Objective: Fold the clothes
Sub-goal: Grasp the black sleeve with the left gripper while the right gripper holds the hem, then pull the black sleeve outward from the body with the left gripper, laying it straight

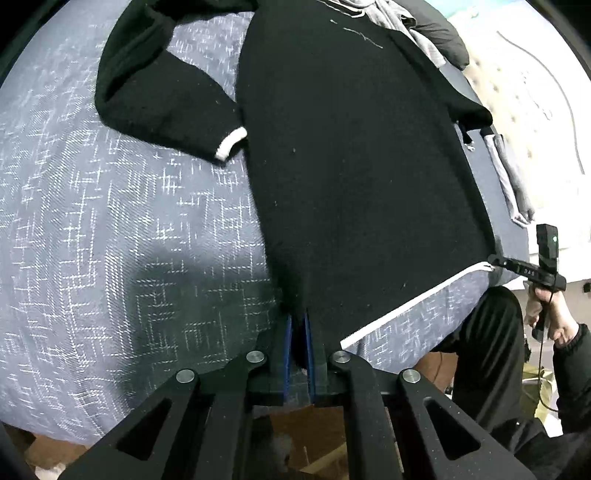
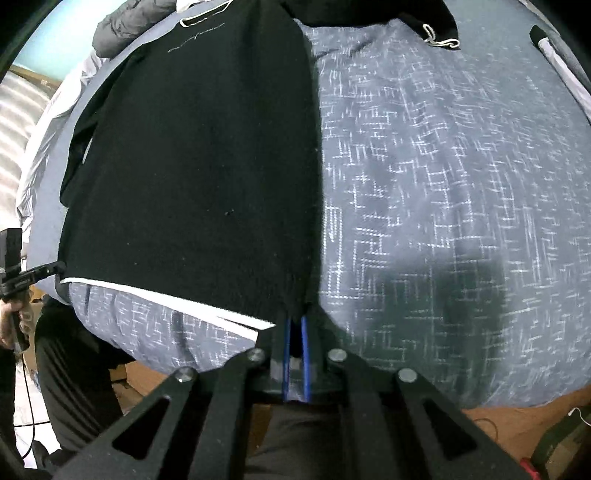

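Both claws are closed on the near hem of a black sweater (image 1: 351,166). Left claw (image 1: 298,318) pinches the hem's near left corner, its blue-edged fingers (image 1: 288,332) drawn close together with dark knit caught between them. Right claw (image 2: 295,320) grips the opposite corner of the same hem in the same way, its jaws nearly touching around the fabric.

That sweater lies spread flat on a bed covered with a grey-blue bedspread (image 1: 110,240) marked with a white broken-line pattern. Its body runs from the near edge of the bed toward the far side, where the neckline sits. A thin white band (image 1: 417,295) trims the hem between the two gripped corners. On the left, one sleeve (image 1: 166,99) bends outward and back, ending in a white cuff (image 1: 231,144) just beside the body. The sleeve on the right is folded under or tucked along the side; its end cannot be made out.

Beyond the neckline, at the far side of the bed, lies a heap of grey clothes (image 1: 402,26). A person's hand (image 1: 550,314) holds the right claw's handle at the near right corner of the bed.
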A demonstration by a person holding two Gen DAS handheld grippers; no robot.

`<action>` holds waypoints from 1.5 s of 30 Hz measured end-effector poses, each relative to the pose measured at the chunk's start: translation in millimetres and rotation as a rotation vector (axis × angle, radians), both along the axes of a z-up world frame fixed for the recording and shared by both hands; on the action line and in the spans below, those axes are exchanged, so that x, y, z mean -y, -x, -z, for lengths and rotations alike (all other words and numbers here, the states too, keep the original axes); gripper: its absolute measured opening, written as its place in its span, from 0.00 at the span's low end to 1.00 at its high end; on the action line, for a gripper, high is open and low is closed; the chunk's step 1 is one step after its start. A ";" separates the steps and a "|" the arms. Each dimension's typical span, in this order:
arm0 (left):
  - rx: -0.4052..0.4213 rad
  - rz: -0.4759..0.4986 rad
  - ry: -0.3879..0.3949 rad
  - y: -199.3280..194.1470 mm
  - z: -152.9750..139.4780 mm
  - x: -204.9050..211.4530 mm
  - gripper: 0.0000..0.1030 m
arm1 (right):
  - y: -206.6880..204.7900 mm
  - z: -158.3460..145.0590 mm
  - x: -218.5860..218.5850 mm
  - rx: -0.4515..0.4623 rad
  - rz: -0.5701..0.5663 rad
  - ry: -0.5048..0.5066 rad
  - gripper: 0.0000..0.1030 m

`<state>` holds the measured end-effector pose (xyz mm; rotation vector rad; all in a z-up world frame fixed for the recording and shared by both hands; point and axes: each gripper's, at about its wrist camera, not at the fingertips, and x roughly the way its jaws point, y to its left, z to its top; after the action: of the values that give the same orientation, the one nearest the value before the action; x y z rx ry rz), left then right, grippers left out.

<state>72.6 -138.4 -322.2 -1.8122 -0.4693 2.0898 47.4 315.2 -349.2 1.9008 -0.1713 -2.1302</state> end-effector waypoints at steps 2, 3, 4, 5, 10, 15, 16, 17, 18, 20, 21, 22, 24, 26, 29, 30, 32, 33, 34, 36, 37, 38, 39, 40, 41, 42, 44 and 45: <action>0.003 -0.013 -0.008 1.6 -1.6 3.6 0.10 | 3.2 0.5 -1.8 0.010 0.002 0.008 0.04; 0.005 -0.020 -0.013 2.4 -2.4 5.4 0.10 | 4.9 0.6 -3.2 0.016 0.004 0.016 0.05; 0.003 -0.031 -0.016 3.4 -4.3 8.7 0.10 | 6.6 0.6 -4.6 0.022 0.007 0.024 0.06; -0.005 -0.051 -0.015 5.0 -8.9 15.7 0.11 | 8.3 0.6 -5.9 0.029 0.009 0.032 0.07; -0.048 -0.170 -0.014 17.1 -30.5 52.4 0.27 | 16.5 -24.5 -16.3 -0.018 0.037 0.036 0.09; -0.090 -0.332 -0.013 41.2 -46.1 92.9 0.49 | 31.9 -55.2 -25.3 -0.103 0.076 0.067 0.11; -0.092 -0.359 -0.015 48.1 -46.0 99.2 0.50 | 37.3 -61.1 -23.9 -0.114 0.080 0.069 0.11; -0.089 -0.375 -0.018 53.0 -44.4 104.5 0.50 | 39.4 -64.2 -21.4 -0.124 0.084 0.074 0.12; -0.082 -0.391 -0.024 58.3 -42.0 109.7 0.50 | 40.5 -65.5 -18.4 -0.131 0.087 0.081 0.12; -0.045 -0.415 -0.048 68.3 -30.9 114.6 0.50 | 42.5 -67.9 -12.2 -0.143 0.092 0.094 0.13; -0.035 -0.421 -0.050 70.8 -26.0 113.4 0.50 | 44.1 -67.6 -9.8 -0.146 0.094 0.096 0.13; -0.026 -0.426 -0.046 73.9 -19.2 111.4 0.50 | 45.8 -67.3 -7.4 -0.148 0.096 0.097 0.13; -0.018 -0.431 -0.044 77.7 -7.3 105.9 0.50 | 46.9 -65.6 -9.7 -0.146 0.101 0.107 0.13; -0.022 -0.441 -0.047 81.3 -2.1 107.0 0.49 | 43.7 -64.2 -9.0 -0.140 0.100 0.117 0.13; -0.029 -0.426 -0.033 85.4 3.0 104.2 0.29 | 43.1 -61.1 -5.3 -0.132 0.096 0.115 0.13; -0.030 -0.411 -0.020 87.5 4.0 100.7 0.23 | 43.2 -60.0 -5.3 -0.130 0.098 0.117 0.13; -0.038 -0.384 0.007 90.1 3.1 98.8 0.11 | 44.1 -57.8 -4.8 -0.127 0.099 0.121 0.13; -0.050 -0.372 0.017 90.6 -0.7 99.7 0.10 | 45.1 -56.6 -4.5 -0.126 0.100 0.122 0.13; -0.069 -0.359 0.035 91.0 -7.4 101.3 0.08 | 46.0 -55.7 -4.6 -0.126 0.102 0.126 0.13; -0.109 -0.336 0.086 92.3 -24.7 106.8 0.08 | 48.0 -54.9 -4.6 -0.128 0.108 0.135 0.13; -0.126 -0.332 0.110 93.7 -33.2 111.2 0.08 | 48.7 -55.3 -4.3 -0.130 0.107 0.137 0.13; -0.144 -0.331 0.137 95.2 -42.8 116.6 0.07 | 49.2 -55.7 -3.8 -0.131 0.105 0.138 0.13; -0.166 -0.334 0.170 97.3 -55.4 124.6 0.07 | 49.7 -56.0 -3.4 -0.132 0.103 0.139 0.13; -0.185 -0.336 0.207 99.4 -67.6 131.8 0.07 | 50.2 -55.9 -3.0 -0.131 0.102 0.140 0.13; -0.200 -0.332 0.250 101.5 -78.3 137.2 0.07 | 50.4 -56.0 -2.6 -0.132 0.101 0.142 0.13; -0.216 -0.329 0.294 103.7 -89.1 142.6 0.07 | 50.5 -56.1 -1.9 -0.133 0.099 0.144 0.13; -0.245 -0.310 0.383 108.6 -108.4 149.1 0.07 | 50.3 -56.1 0.0 -0.136 0.098 0.149 0.13; -0.262 -0.291 0.434 110.2 -118.4 149.7 0.07 | 50.2 -55.8 0.9 -0.136 0.098 0.153 0.13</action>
<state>-37.6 -288.1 -203.7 -1.7222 -0.2305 2.7608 -2.9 314.3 -293.4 1.6881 -0.3936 -2.2308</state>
